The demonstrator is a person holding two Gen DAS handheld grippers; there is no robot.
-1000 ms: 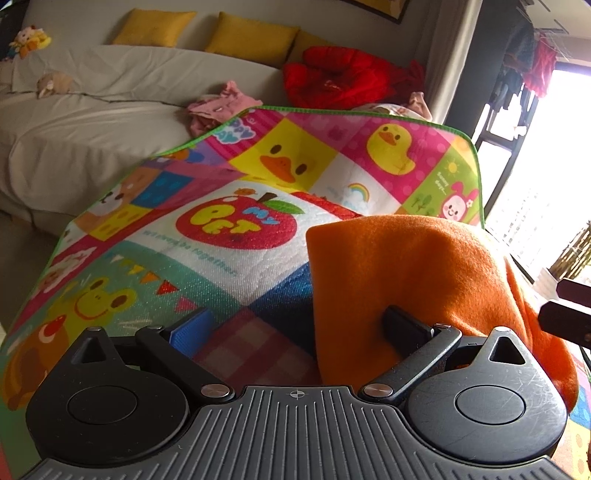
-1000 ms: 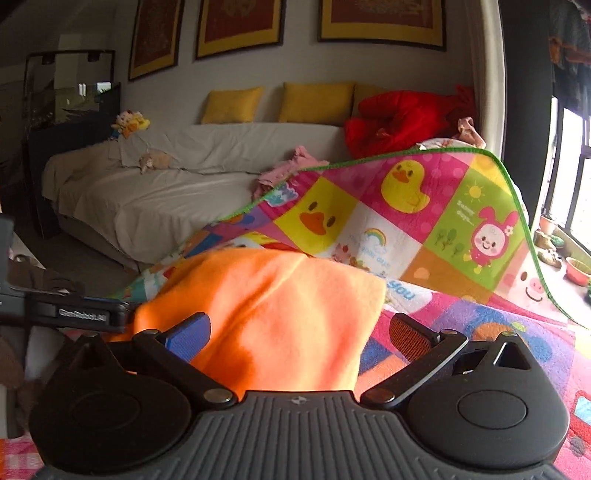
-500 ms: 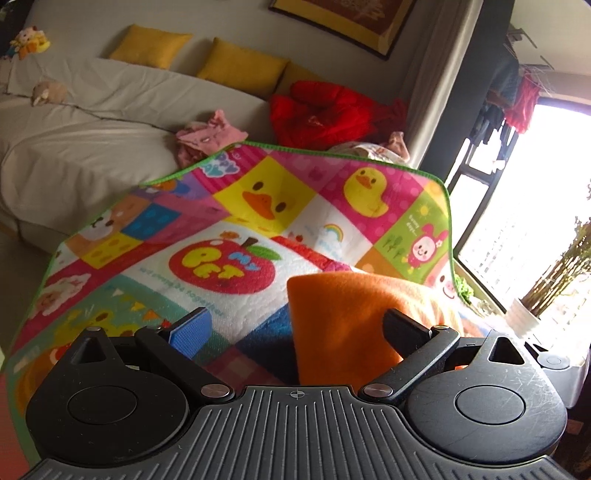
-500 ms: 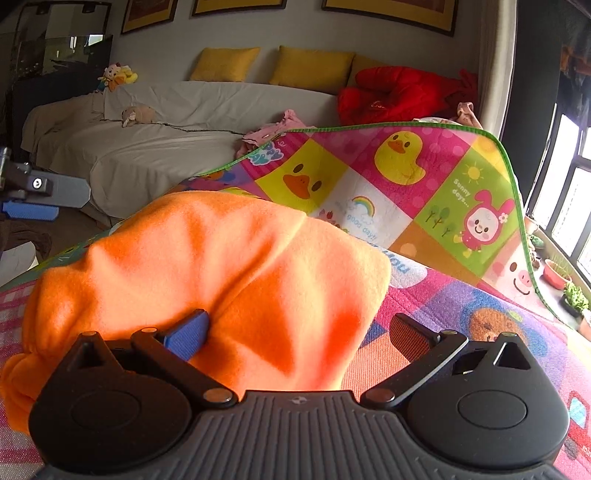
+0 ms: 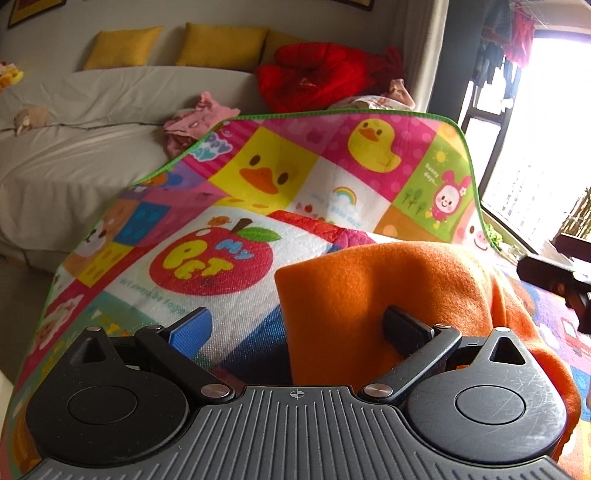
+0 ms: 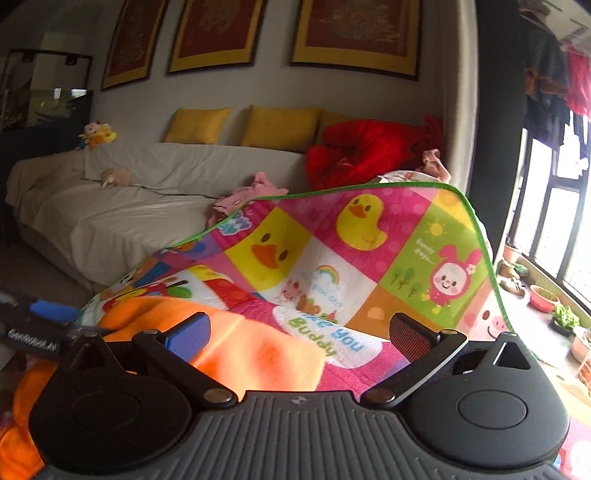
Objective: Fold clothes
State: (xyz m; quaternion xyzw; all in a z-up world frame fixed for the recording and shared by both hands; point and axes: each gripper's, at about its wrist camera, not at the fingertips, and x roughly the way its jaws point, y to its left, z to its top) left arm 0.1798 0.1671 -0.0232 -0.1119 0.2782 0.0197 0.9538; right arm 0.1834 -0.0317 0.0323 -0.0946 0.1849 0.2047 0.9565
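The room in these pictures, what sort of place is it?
Most likely a home living room. A long sofa with yellow cushions stands against the wall, framed pictures hang above it, and a children's play mat with an orange garment on it fills the foreground.

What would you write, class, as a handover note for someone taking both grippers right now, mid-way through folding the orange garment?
Left gripper: jaws open, holding nothing; the orange garment lies in front of it, and one finger sits against the fabric.
Right gripper: jaws open, empty; garment lies low on its left.
Garment rests bunched on the colourful play mat, apparently folded over at least once.
Left to do: flatten it, finish the fold. Whether the pink clothes on the sofa follow, I cannot tell.
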